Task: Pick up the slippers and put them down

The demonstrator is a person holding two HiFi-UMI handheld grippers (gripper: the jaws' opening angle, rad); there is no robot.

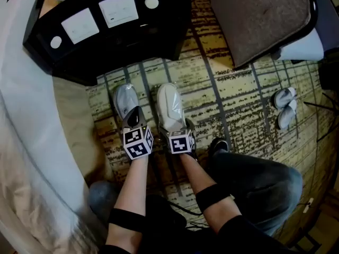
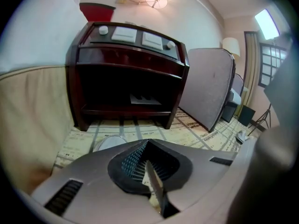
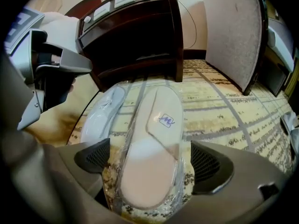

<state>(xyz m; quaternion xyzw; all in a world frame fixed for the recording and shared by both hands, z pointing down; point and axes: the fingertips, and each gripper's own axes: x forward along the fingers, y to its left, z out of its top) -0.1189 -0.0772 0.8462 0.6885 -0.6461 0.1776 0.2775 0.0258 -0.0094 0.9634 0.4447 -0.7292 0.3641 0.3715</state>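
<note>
Two plastic-wrapped slippers lie side by side on the patterned carpet [image 1: 238,115], toes toward a dark nightstand [image 1: 159,36]. The right hand-held gripper [image 3: 149,160] has its jaws wide apart either side of the right slipper's [image 3: 156,139] heel, its pads clear of it. The left hand-held gripper [image 2: 150,177] has its jaws together over the left slipper's [image 1: 125,103] heel.

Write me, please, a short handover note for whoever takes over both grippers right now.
Left gripper: shut on a thin edge, apparently the heel of the left wrapped slipper; I cannot tell whether it rests on the carpet yet.
Right gripper: open, jaws either side of the right wrapped slipper at its heel, not touching it.
Done: the right wrapped slipper lies on the carpet before the nightstand.
Left: release the left wrapped slipper, then withdraw both grippers.
</note>
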